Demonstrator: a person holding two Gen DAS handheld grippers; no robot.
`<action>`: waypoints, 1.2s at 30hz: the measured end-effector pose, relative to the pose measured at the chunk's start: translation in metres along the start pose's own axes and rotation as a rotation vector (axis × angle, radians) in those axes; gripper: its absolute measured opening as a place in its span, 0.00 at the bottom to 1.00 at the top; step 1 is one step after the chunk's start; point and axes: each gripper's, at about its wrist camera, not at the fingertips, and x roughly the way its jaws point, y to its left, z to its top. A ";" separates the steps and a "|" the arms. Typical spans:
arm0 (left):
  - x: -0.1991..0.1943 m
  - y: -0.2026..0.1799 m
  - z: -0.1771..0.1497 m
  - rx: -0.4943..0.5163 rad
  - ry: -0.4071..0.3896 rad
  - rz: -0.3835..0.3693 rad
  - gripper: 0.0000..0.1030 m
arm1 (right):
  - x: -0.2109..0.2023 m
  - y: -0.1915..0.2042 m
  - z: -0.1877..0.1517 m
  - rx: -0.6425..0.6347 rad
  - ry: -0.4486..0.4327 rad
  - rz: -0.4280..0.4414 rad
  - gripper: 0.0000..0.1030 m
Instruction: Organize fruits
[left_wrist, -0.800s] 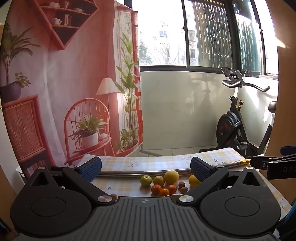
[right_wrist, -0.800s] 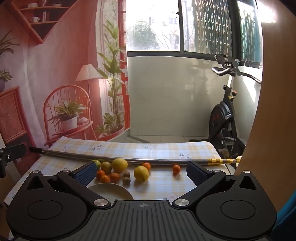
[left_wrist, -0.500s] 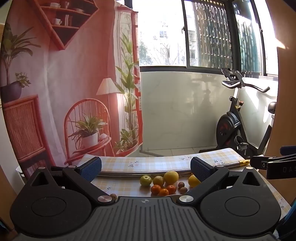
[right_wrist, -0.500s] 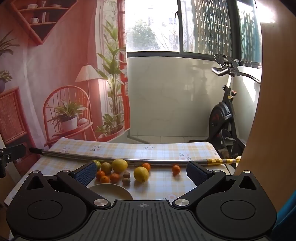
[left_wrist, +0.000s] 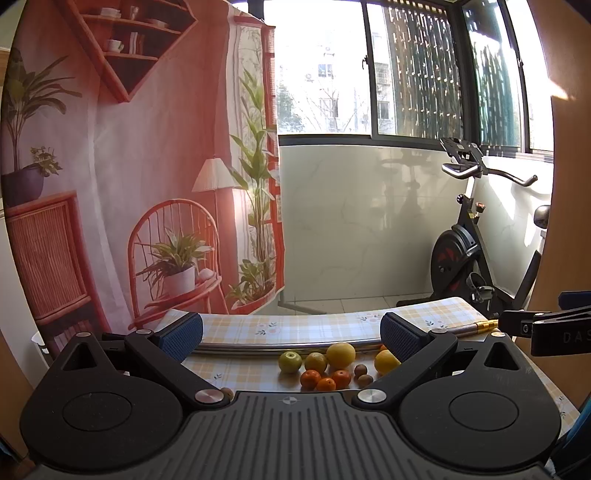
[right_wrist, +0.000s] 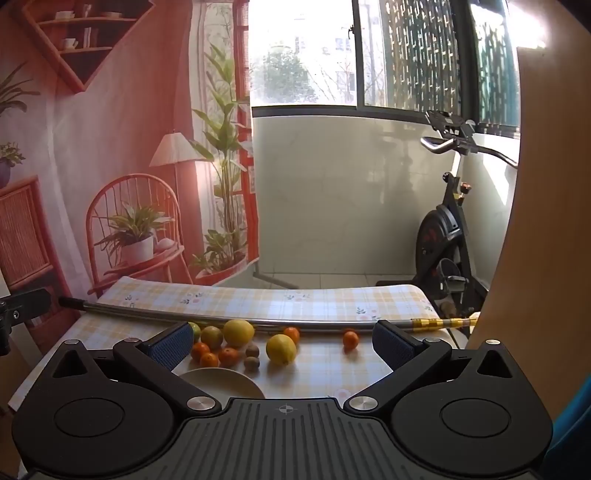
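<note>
Several fruits lie on the checked tablecloth: a big yellow lemon, another yellow fruit, green fruits, small oranges, brown kiwis and a lone orange to the right. A cream plate sits just in front of the cluster. My left gripper is open and empty, held above the table's near side. My right gripper is open and empty, also short of the fruit.
A long metal pole with a gold tip lies across the table behind the fruit. An exercise bike stands beyond the table's right end. A printed backdrop hangs at the left.
Both views are nearly unchanged; the grippers hold still and stay open.
</note>
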 end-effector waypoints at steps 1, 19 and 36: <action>0.000 0.000 0.000 0.000 -0.001 0.000 1.00 | -0.001 -0.002 0.001 -0.001 0.000 0.000 1.00; -0.001 0.001 -0.001 0.001 -0.004 -0.011 1.00 | -0.007 -0.002 0.005 0.003 -0.007 -0.004 1.00; -0.002 0.001 -0.001 -0.001 -0.004 -0.013 1.00 | -0.007 -0.001 0.004 0.003 -0.009 -0.003 1.00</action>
